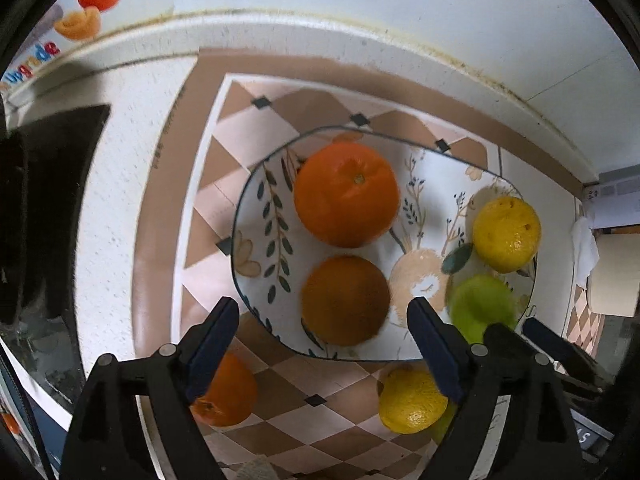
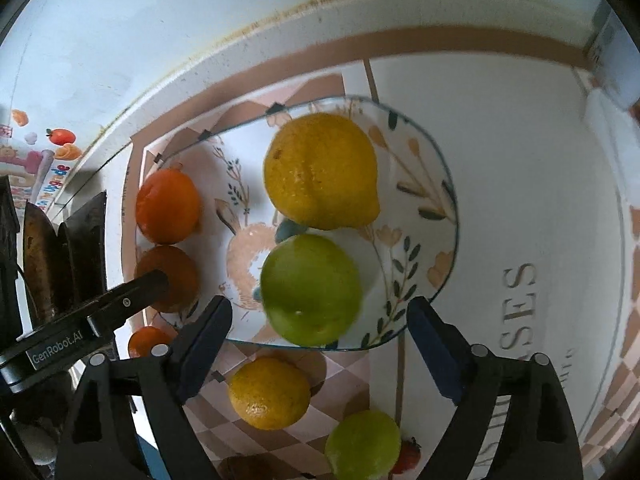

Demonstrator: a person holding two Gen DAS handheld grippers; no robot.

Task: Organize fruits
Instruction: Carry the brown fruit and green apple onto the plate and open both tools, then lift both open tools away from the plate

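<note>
A floral plate (image 1: 256, 240) (image 2: 436, 220) holds two oranges (image 1: 346, 194) (image 1: 345, 300), a lemon (image 1: 506, 234) (image 2: 320, 170) and a green lime (image 1: 482, 304) (image 2: 310, 290). On the mat in front lie another orange (image 1: 228, 396), a lemon (image 1: 412, 400) (image 2: 269, 392) and a second lime (image 2: 362, 444). My left gripper (image 1: 323, 344) is open, its fingers either side of the nearer orange, just above it. My right gripper (image 2: 320, 344) is open over the plate's lime; whether it touches is unclear.
The plate sits on a checkered brown and pink mat (image 1: 240, 128) on a white counter against a white wall. A dark appliance (image 1: 44, 208) stands at the left. A small red fruit (image 2: 408, 456) lies beside the lime on the mat. A box (image 1: 612, 268) is at right.
</note>
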